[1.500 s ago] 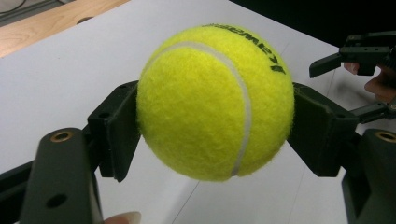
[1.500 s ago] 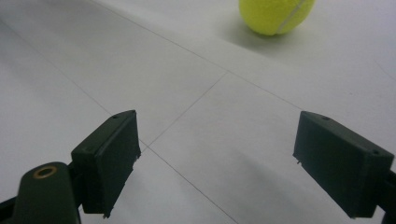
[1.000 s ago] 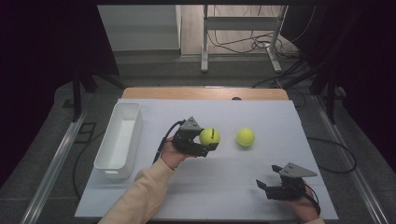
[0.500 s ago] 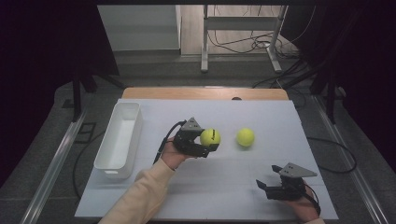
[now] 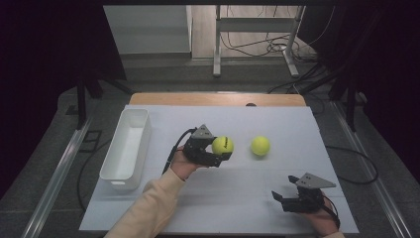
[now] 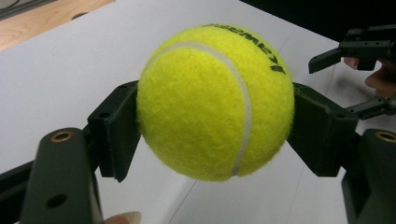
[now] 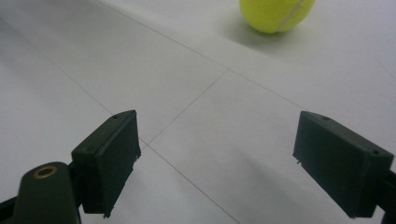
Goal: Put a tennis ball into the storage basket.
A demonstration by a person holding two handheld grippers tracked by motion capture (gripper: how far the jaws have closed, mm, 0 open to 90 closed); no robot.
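A yellow tennis ball sits between the pads of my left gripper, which is shut on it near the middle of the white table. The ball hangs a little above the surface. A second tennis ball lies on the table just to the right of the held one. At the front right, my right gripper stays low over the table, open, with nothing between its pads. It also appears far off in the left gripper view.
A long white bin stands along the left side of the table. A wooden strip runs along the table's far edge. Beyond it are a desk frame and cables on the floor.
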